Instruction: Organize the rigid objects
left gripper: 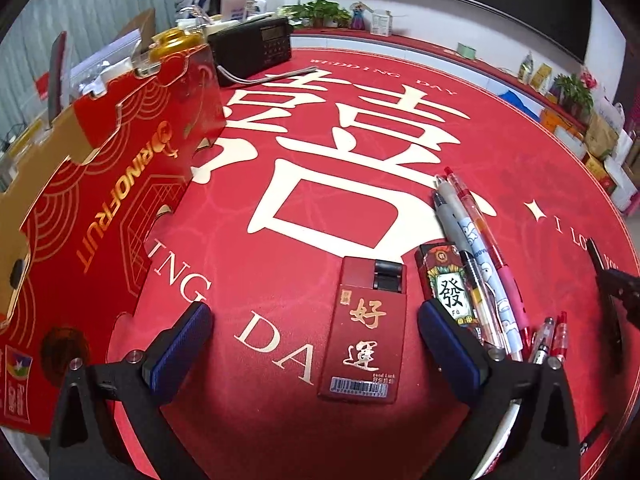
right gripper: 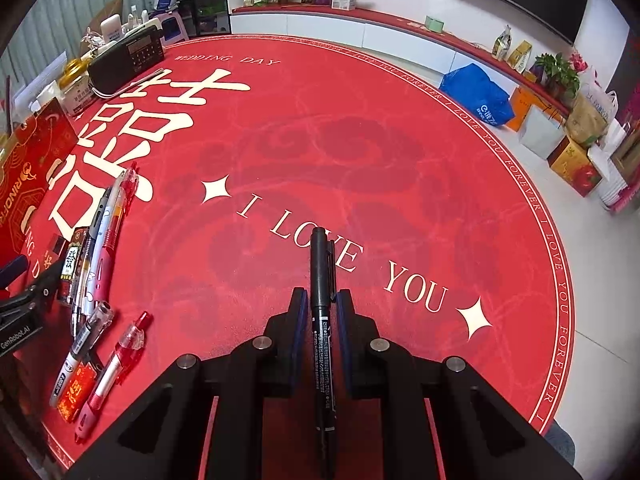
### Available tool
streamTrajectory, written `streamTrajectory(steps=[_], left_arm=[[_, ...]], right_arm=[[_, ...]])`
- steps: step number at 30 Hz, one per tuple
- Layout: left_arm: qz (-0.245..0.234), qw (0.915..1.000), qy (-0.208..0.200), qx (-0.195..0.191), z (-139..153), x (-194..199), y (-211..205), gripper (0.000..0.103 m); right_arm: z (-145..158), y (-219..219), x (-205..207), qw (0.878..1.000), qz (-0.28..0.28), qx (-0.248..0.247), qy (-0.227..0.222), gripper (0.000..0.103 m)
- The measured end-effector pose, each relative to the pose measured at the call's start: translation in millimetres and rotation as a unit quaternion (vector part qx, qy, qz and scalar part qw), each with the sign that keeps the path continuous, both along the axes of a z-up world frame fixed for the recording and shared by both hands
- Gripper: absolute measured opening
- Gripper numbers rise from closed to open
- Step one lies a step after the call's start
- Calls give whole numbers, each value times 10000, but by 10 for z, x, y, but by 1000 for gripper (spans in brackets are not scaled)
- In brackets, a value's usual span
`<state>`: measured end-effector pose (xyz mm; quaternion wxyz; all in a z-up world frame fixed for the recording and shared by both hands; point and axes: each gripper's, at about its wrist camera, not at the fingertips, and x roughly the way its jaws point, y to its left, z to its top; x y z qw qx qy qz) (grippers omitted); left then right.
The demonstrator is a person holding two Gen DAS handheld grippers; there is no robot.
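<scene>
My left gripper is open, its blue pads either side of a red lighter with gold characters lying on the red tablecloth. A second lighter with a mahjong picture lies just right of it, by several pens. My right gripper is shut on a black marker pen, held along the fingers above the cloth. The pens and mahjong lighter also show at the left of the right wrist view, with two more pens nearer.
A red cardboard fruit box stands at the left. A black radio sits at the back of the table. The table's round edge runs at the right, with bags and boxes on the floor beyond.
</scene>
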<state>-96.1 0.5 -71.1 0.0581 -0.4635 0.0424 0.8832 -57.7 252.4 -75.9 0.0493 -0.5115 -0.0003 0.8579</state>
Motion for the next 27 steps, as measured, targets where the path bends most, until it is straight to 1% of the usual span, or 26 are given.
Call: streamTrajectory(steps=[5, 8, 9, 11, 12, 13, 14, 15, 16, 17, 21, 23, 27], left_arm=[[-736, 9963, -446, -17, 13, -75, 52, 103], [-934, 9939, -583, -44, 11, -80, 101, 102], [-969, 9933, -634, -47, 16, -81, 115, 101], [-1029, 9925, -664, -33, 38, -56, 138, 92], [-1160, 9911, -655, -21, 69, -17, 181, 81], [-1264, 9899, -643, -25, 89, 11, 213, 65], [-1374, 9885, -628, -62, 117, 55, 265, 56], [-1398, 9881, -647, -47, 133, 60, 281, 37], [-1384, 9877, -725, -10, 141, 75, 300, 37], [-1309, 9888, -716, 17, 145, 95, 301, 37], [-944, 9917, -728, 487, 181, 223, 215, 37], [-691, 9937, -622, 631, 259, 341, 170, 37], [-499, 9969, -300, 528, 426, 537, 196, 37]], right_arm=[[6, -17, -24, 9999, 67, 54, -113, 16], [15, -59, -51, 9995, 120, 177, -248, 16], [17, -66, -48, 9994, 132, 170, -281, 13], [29, -64, -27, 9994, 126, 16, -334, 11], [35, -50, -5, 9991, 108, -187, -366, 11], [41, -41, 16, 9987, 77, -333, -381, 11], [56, -34, 42, 9983, 40, -445, -379, 11], [83, -34, 78, 9981, 13, -513, -338, 11], [114, -43, 107, 9982, 5, -537, -283, 11], [166, -50, 159, 9981, 3, -581, -200, 11], [353, -64, 332, 9962, 26, -866, 56, 11], [421, -69, 425, 9947, 44, -1013, 143, 11], [490, -110, 546, 9928, 79, -1175, 204, 11]])
